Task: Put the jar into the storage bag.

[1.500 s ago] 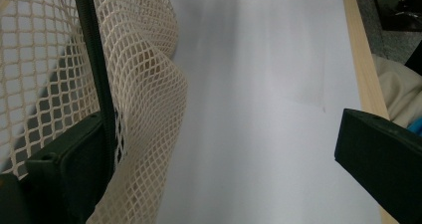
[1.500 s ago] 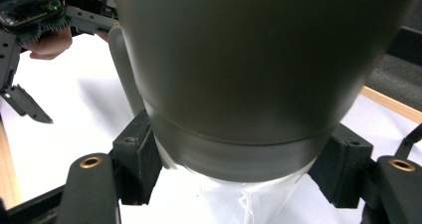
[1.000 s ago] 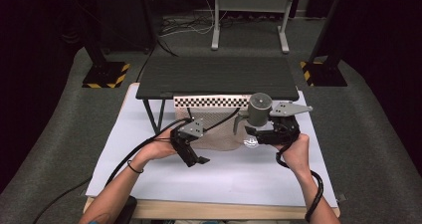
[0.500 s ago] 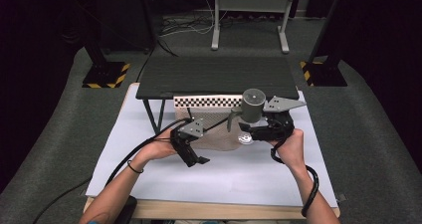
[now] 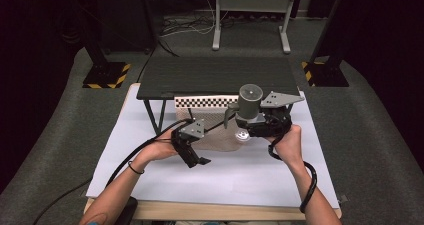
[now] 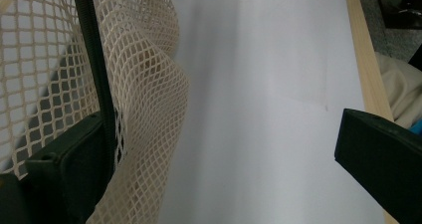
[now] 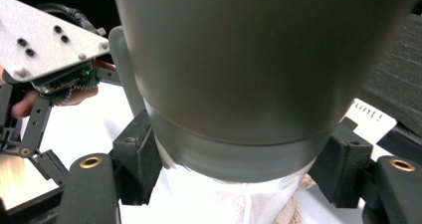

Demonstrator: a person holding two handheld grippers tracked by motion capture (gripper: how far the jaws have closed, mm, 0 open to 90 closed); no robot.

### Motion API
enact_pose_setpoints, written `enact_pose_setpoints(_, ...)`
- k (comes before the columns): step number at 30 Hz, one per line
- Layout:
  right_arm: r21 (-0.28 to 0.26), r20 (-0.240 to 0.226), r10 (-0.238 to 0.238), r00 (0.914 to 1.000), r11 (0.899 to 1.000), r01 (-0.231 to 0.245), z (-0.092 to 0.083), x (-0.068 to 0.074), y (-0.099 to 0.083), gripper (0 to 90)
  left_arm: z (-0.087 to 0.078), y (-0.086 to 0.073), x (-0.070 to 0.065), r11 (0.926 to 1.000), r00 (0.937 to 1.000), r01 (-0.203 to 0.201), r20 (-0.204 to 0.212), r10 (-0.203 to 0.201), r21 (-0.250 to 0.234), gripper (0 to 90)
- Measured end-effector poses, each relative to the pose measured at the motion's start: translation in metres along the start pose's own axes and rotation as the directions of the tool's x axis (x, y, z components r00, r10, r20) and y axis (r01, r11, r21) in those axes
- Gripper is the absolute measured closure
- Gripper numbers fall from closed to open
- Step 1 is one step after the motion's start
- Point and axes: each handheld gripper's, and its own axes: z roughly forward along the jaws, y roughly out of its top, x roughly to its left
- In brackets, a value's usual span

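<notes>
Scene: We look down on a bench (image 5: 150, 175) covered with white paper, with a person's forearms coming in from the near edge and a gripper in each hand.

Right gripper: We see the right gripper (image 5: 252, 126) raised above the middle of the bench, right of centre, its fingers (image 7: 134, 162) closed against the two sides of a grey mug (image 5: 249, 104).

Grey mug: It is clear of the paper, held upside down so that its flat base faces up. A handle (image 5: 229, 116) sticks out on its left side in the high view. In the right gripper view the mug's wall (image 7: 259, 59) rises between the two black fingers, which press on a darker band near its rim.

Mesh mat: A cream net mat (image 5: 215, 132) lies on the paper below the mug and between the two grippers.

Small object: A small round pale thing (image 5: 242, 135) sits at the mat's right edge under the mug; we cannot tell what it is.

Left gripper: The left gripper (image 5: 192, 152) rests low by the mat's left edge. Its fingers (image 6: 69, 169) stand wide apart with nothing clamped between them; the mat (image 6: 144, 94) lies rumpled against one finger, and bare paper fills the gap.

Behind: A dark raised shelf (image 5: 215, 75) stands at the far side, with a chequered strip (image 5: 200, 102) under its front edge.
</notes>
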Motion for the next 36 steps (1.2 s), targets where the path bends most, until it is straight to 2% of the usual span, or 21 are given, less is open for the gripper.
enact_pose_setpoints(36, -0.033, -0.044, -0.034, 0.9984, 0.999, 0.033, 0.015, 0.011, 0.040, 30.1, 0.000, 0.000, 0.000, 1.0000, 1.0000, -0.007, -0.002, 0.007, 0.001, 0.0)
